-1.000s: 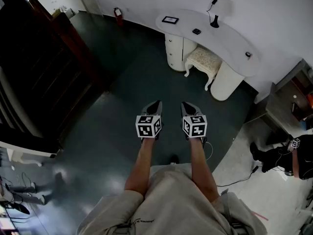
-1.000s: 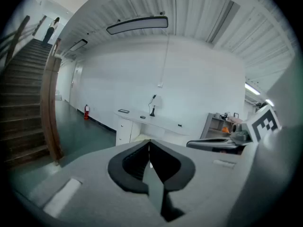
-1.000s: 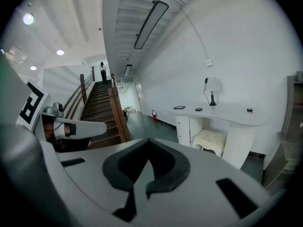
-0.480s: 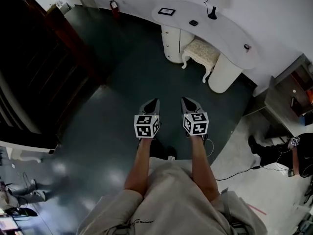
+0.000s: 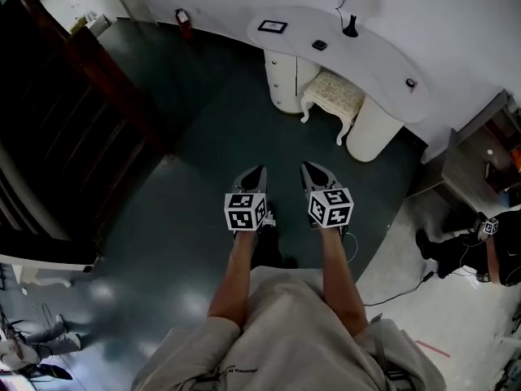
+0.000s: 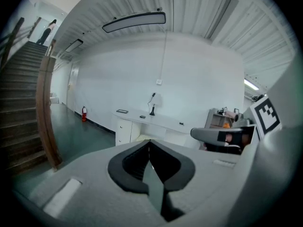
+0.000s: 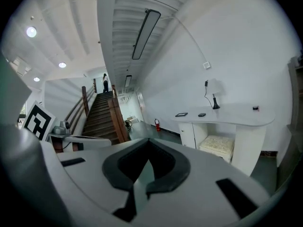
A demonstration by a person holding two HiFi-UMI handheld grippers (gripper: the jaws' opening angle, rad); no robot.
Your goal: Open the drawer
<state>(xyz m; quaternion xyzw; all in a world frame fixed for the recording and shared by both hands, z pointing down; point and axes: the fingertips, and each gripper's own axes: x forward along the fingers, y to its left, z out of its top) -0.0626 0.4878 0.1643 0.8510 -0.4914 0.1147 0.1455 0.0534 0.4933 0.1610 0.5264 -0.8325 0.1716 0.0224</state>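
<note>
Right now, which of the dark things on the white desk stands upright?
The black corded stand by the wall; the flat rectangle, the small block and the little piece at the desk's right end all sit low.

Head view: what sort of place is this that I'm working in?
Probably an entrance hall or office lobby: a curved white desk with a drawer unit stands by the wall, a dark wooden staircase rises at the left, and a red fire extinguisher stands on the floor.

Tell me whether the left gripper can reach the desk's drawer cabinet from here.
Probably not yet: the left gripper hangs well short of the drawer cabinet, floor between; nothing blocks the way.
</note>
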